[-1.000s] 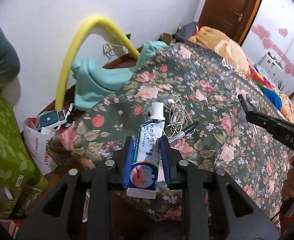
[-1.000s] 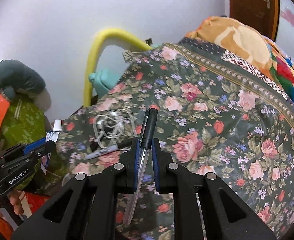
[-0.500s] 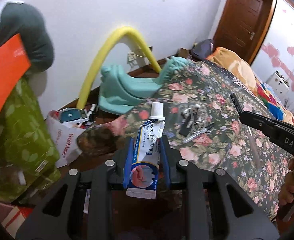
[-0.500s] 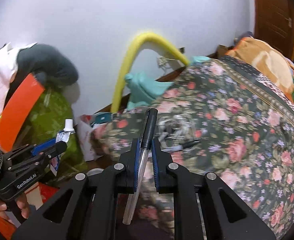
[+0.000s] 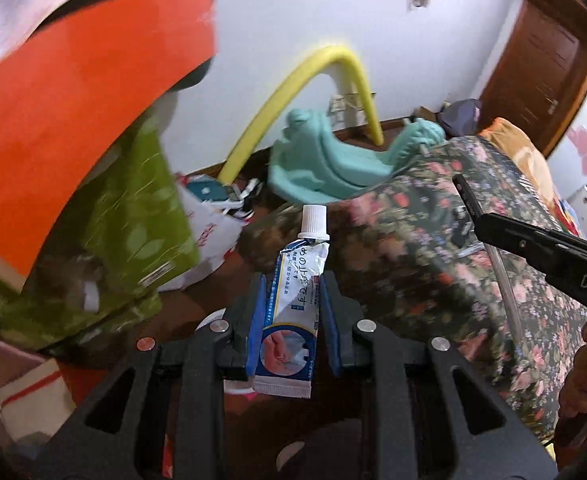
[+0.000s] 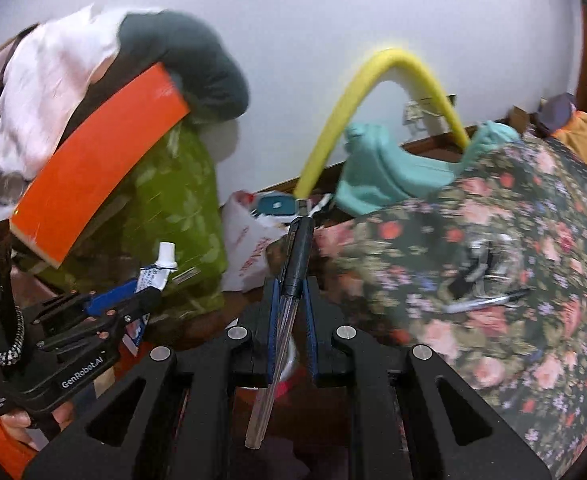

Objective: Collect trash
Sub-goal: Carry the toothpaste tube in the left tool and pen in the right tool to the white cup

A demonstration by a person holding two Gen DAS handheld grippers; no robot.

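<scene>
My left gripper point(image 5: 291, 316) is shut on a white and blue ointment tube point(image 5: 293, 304) with a white cap, held upright above the floor beside the bed. My right gripper point(image 6: 289, 312) is shut on a clear ballpoint pen point(image 6: 283, 320) with a black cap pointing forward. The left gripper and its tube point(image 6: 155, 276) show at the lower left of the right wrist view. The right gripper shows at the right of the left wrist view point(image 5: 541, 248). A marker point(image 6: 485, 302) and a tangle of white cable point(image 6: 489, 256) lie on the floral bedspread point(image 6: 513, 300).
An orange board point(image 5: 65, 120) leans over a green leafy bag point(image 5: 133, 232) at the left. A white plastic bag point(image 6: 249, 248) of clutter sits on the floor. A yellow foam arc point(image 6: 373, 92) and a teal cloth point(image 6: 389, 172) stand by the wall. A brown door point(image 5: 533, 64) is far right.
Both grippers have swung left and away from the bed with their objects still held. The orange board and green bag now fill more of both views.
</scene>
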